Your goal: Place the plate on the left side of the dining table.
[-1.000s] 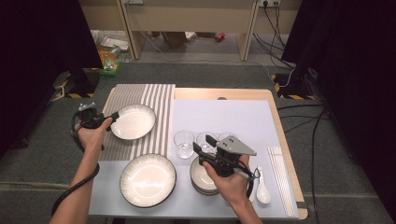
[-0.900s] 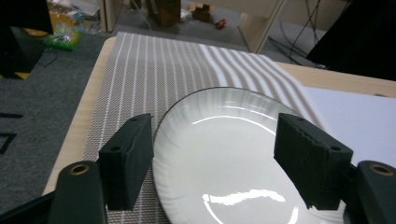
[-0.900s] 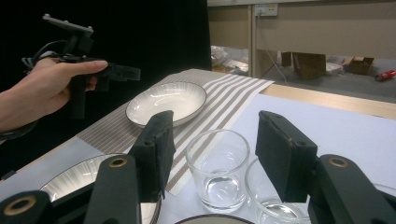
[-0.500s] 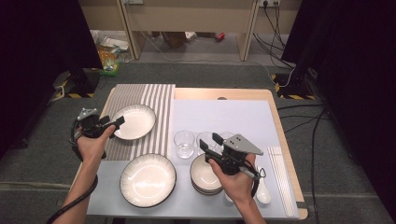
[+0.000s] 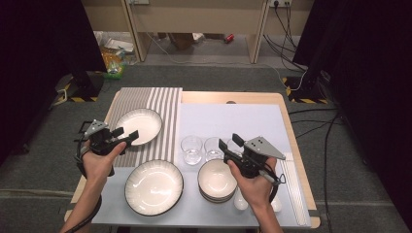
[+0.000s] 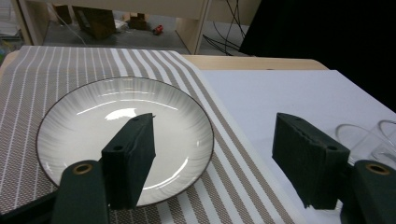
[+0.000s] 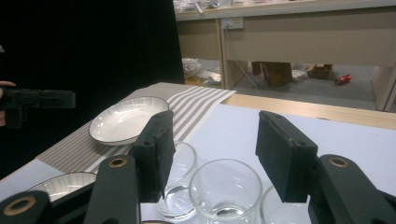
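The left gripper (image 5: 127, 136) stands with its jaws wide apart and nothing between them, poised just off the near-left rim of the upper plate (image 5: 139, 126). In the left gripper view that plate (image 6: 123, 135) lies directly ahead and slightly to the left of the jaws' line, flat on the striped mat (image 6: 56, 70), its dark rim closest to the left jaw. The plate is round, so it has no long axis to line up with; what counts is that its near edge faces the gripper and lies low on the mat, so a grasp would probably have to take the rim edge-on, with one jaw above it and one below. The left hand (image 5: 97, 162) holds the gripper roughly level, pointing toward the bench's middle, with the forearm coming in from the near-left corner.

The right gripper (image 5: 227, 144) is also open and empty, its jaws pointing toward the two glasses (image 5: 192, 149) near the bench's centre; from its own camera a glass (image 7: 225, 189) sits between and beyond the jaws, not touched. The right hand (image 5: 252, 182) hovers over the stack of bowls (image 5: 216, 180). A second plate (image 5: 154, 186) lies on the white sheet (image 5: 233, 119) near the front. The left hand is plainly the nearer one to the upper plate, the right being well apart from it.
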`<state>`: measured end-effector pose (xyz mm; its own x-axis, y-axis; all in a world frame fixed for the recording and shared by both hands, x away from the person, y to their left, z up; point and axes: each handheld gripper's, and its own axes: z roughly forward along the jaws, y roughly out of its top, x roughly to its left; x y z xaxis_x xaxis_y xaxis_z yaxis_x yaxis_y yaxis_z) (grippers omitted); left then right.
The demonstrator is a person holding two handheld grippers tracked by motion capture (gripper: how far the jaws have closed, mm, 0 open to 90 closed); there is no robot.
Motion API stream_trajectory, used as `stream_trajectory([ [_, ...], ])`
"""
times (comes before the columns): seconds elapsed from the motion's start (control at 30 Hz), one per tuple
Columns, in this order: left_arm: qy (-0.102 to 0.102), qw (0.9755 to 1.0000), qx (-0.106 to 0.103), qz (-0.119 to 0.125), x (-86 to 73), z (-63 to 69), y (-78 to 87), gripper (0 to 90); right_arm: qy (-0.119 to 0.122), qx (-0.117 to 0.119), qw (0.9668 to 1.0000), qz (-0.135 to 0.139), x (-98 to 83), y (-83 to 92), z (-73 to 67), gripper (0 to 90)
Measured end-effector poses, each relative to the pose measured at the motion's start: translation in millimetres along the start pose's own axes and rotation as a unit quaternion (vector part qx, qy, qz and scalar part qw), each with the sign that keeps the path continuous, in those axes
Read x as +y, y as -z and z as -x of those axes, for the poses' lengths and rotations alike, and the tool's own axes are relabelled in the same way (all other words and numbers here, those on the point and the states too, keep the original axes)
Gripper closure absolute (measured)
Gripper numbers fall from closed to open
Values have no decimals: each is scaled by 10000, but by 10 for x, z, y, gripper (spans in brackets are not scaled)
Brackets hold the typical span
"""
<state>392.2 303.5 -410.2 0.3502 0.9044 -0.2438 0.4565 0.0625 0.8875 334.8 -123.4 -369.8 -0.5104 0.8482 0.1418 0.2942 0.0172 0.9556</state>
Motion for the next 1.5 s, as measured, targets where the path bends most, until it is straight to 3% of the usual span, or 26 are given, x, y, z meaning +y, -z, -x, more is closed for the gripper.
stream_trajectory([
  [0.1,-56,9999,-99,2,-22,71,37,288,-96,-65,9999,-22,4,15,24,470],
  [0.33,-182,9992,-359,-27,-93,249,94,286,-58,-151,9999,24,6,24,91,470],
  [0.43,-259,9981,-557,-36,-129,381,110,288,-82,-207,9997,15,5,27,124,470],
  [0.7,-437,9955,-837,-56,-162,600,133,289,-116,-299,9995,7,-5,30,185,470],
  [0.73,-488,9943,-950,-80,-176,664,132,289,-133,-302,9995,-3,-8,28,189,470],
  [1.07,-622,9883,-1380,-203,-230,927,137,290,-132,-368,9992,-39,-33,6,230,470],
  [1.5,-804,9805,-1762,-324,-279,1207,52,291,-141,-416,9990,-64,-39,10,256,469],
])
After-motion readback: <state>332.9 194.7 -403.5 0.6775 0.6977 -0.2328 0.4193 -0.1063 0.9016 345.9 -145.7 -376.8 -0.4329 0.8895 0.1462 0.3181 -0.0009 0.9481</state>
